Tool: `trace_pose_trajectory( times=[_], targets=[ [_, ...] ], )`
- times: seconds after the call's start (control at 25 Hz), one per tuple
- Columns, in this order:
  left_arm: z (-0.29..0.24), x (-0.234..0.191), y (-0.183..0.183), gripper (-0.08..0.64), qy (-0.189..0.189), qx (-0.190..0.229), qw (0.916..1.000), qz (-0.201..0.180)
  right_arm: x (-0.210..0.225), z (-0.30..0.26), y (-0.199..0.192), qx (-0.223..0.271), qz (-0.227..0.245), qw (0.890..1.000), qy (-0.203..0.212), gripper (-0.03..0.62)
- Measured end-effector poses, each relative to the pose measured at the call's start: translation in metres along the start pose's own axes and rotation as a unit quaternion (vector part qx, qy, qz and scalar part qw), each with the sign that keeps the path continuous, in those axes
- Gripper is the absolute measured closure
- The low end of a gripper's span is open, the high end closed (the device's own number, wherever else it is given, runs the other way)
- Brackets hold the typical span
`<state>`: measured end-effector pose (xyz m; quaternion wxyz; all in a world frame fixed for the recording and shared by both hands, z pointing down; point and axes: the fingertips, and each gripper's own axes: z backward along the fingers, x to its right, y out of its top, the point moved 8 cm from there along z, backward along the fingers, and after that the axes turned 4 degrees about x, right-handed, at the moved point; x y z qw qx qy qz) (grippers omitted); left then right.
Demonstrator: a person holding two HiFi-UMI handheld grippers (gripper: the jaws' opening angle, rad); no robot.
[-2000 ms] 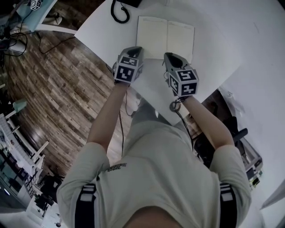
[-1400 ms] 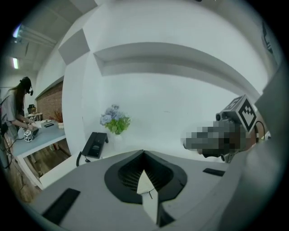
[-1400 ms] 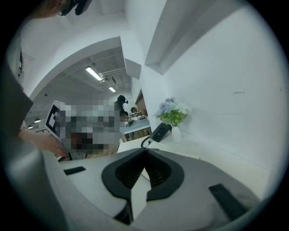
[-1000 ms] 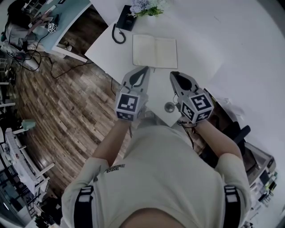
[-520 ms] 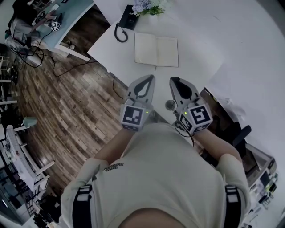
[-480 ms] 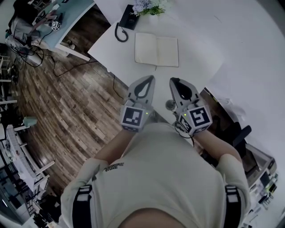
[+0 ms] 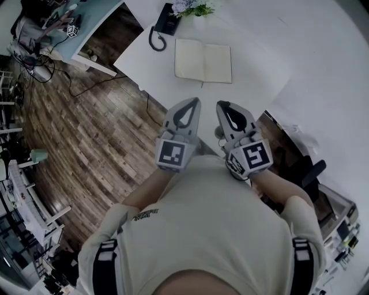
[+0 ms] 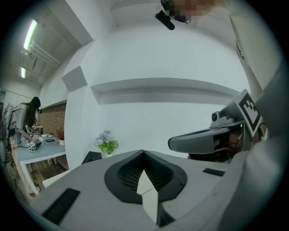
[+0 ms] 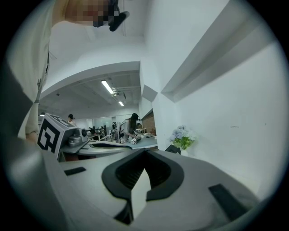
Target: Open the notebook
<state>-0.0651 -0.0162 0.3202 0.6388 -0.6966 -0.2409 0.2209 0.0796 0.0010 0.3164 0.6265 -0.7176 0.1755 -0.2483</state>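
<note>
The notebook (image 7: 203,60) lies open and flat on the white table (image 7: 259,69), both cream pages showing. Both grippers hang side by side close to the person's chest, over the table's near corner and well short of the notebook. My left gripper (image 7: 195,101) is shut with nothing in it; its jaws meet along one seam in the left gripper view (image 8: 144,152). Just to its right, my right gripper (image 7: 220,104) is also shut and empty, its jaws meeting in the right gripper view (image 9: 145,152). Neither gripper view shows the notebook.
A black desk phone (image 7: 166,19) with a coiled cord and a pot of flowers (image 7: 194,7) stand behind the notebook. Wooden floor (image 7: 86,127) lies left of the table. A light blue desk (image 7: 75,29) stands far left; an office chair (image 7: 305,170) stands right.
Both grippers have drawn back from the notebook towards the person's body and risen a little, staying shut. The notebook has stayed open and in place.
</note>
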Motion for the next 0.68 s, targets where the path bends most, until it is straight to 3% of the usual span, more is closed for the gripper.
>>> trace_pose_trajectory(
  times=[0.68],
  targets=[
    [0.000,-0.001,-0.003,0.552,0.001,-0.017,0.9999,-0.003,0.012,0.000,-0.003,-0.009,-0.019,1.000,-0.010,0.591]
  ],
)
